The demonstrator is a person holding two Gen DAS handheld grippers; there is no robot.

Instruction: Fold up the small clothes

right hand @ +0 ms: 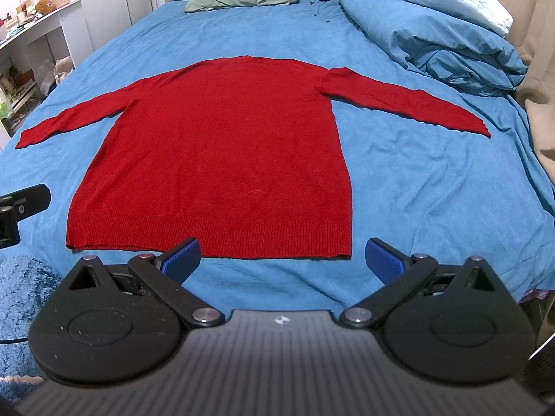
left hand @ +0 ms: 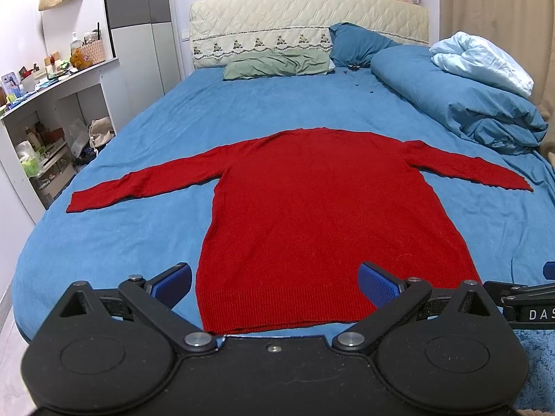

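A red knit sweater [left hand: 312, 201] lies flat on the blue bed sheet [left hand: 138, 235], both sleeves spread out sideways, hem toward me. It also shows in the right wrist view [right hand: 222, 159]. My left gripper [left hand: 275, 282] is open and empty, its blue pads straddling the hem's left part. My right gripper [right hand: 282, 258] is open and empty, just in front of the hem's right corner. The right gripper's edge shows in the left wrist view [left hand: 527, 305], and the left gripper's edge in the right wrist view [right hand: 20, 208].
A blue duvet [left hand: 461, 97] with a pale blue cover [left hand: 482, 59] is piled at the bed's right. A green pillow [left hand: 277, 64] and a blue pillow [left hand: 357, 45] lie by the headboard [left hand: 263, 24]. White shelves [left hand: 45, 118] stand left. A fluffy blue mat [right hand: 20, 294] lies below.
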